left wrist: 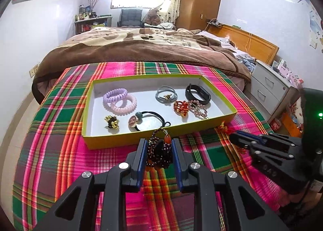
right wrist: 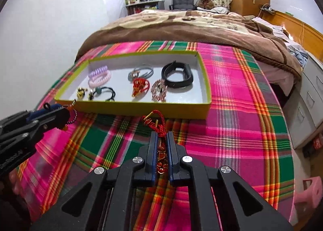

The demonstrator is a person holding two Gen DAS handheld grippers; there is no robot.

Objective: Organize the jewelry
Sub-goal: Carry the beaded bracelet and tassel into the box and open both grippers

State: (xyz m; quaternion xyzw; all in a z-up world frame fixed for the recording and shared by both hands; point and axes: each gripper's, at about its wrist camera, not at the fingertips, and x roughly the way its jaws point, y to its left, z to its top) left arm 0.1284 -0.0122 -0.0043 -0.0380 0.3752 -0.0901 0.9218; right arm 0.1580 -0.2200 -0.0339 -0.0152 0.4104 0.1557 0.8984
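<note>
A shallow yellow-green box (left wrist: 129,141) (right wrist: 141,108) with a white floor lies on the plaid cloth and holds several hair ties, bracelets and a black wristband (left wrist: 197,95) (right wrist: 177,75). My left gripper (left wrist: 159,144) is shut on a dark beaded bracelet (left wrist: 159,154) with an orange pendant, just in front of the box's near wall. My right gripper (right wrist: 161,136) is shut on a red knotted cord charm (right wrist: 159,124), also just in front of the box. Each gripper shows in the other's view, the right one (left wrist: 238,138) and the left one (right wrist: 60,116).
The plaid cloth (left wrist: 60,130) (right wrist: 242,110) covers a table at the foot of a bed with a brown blanket (left wrist: 141,47). Grey drawers (left wrist: 268,90) stand to the right. A pink stool (right wrist: 308,190) is at the lower right.
</note>
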